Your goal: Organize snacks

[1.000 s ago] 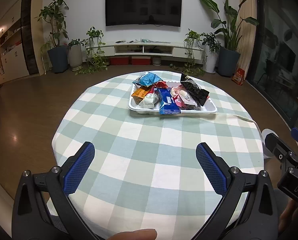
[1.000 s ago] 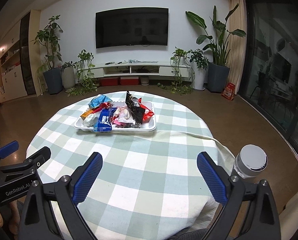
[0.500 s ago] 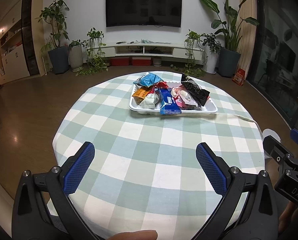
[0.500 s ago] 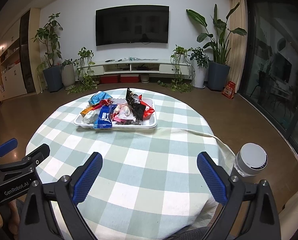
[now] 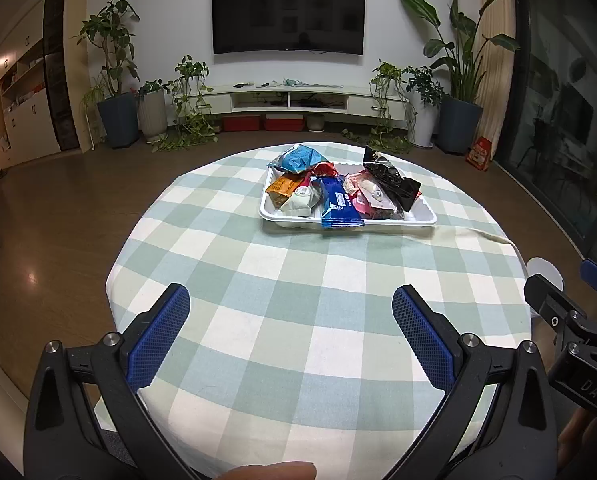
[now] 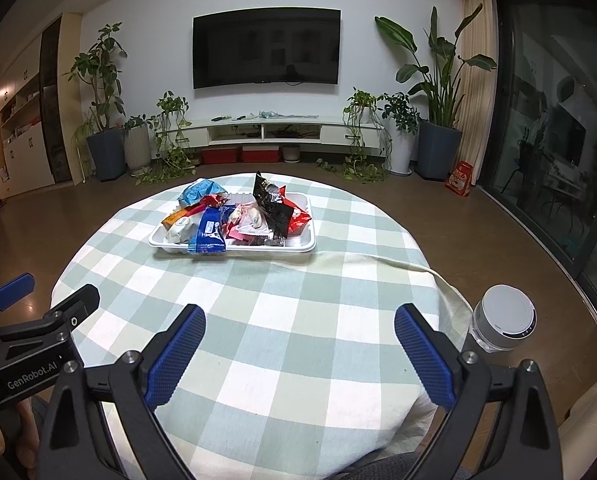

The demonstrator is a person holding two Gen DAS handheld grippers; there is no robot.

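Note:
A white tray (image 5: 420, 220) (image 6: 303, 245) sits on the far half of a round table with a green checked cloth (image 5: 298, 300) (image 6: 282, 312). Several snack packets are piled in it: a blue bar (image 5: 340, 204) (image 6: 207, 234) hanging over the front rim, a black bag (image 5: 390, 178) (image 6: 272, 206), a light-blue bag (image 5: 298, 158) (image 6: 200, 191), an orange packet (image 5: 284, 188) and a white one (image 5: 300, 202). My left gripper (image 5: 291, 312) is open over the near table edge, well short of the tray. My right gripper (image 6: 300, 330) is open too, beside it.
A white cylindrical device (image 6: 502, 322) (image 5: 544, 270) stands on the floor right of the table. A fold of cloth (image 6: 398, 264) trails off the table's right side. A TV (image 5: 288, 22), low cabinet and potted plants (image 5: 112, 68) line the far wall.
Both grippers have drawn back and risen slightly, so the tray looks a little farther away. Their jaws have stayed open and the snacks have not moved.

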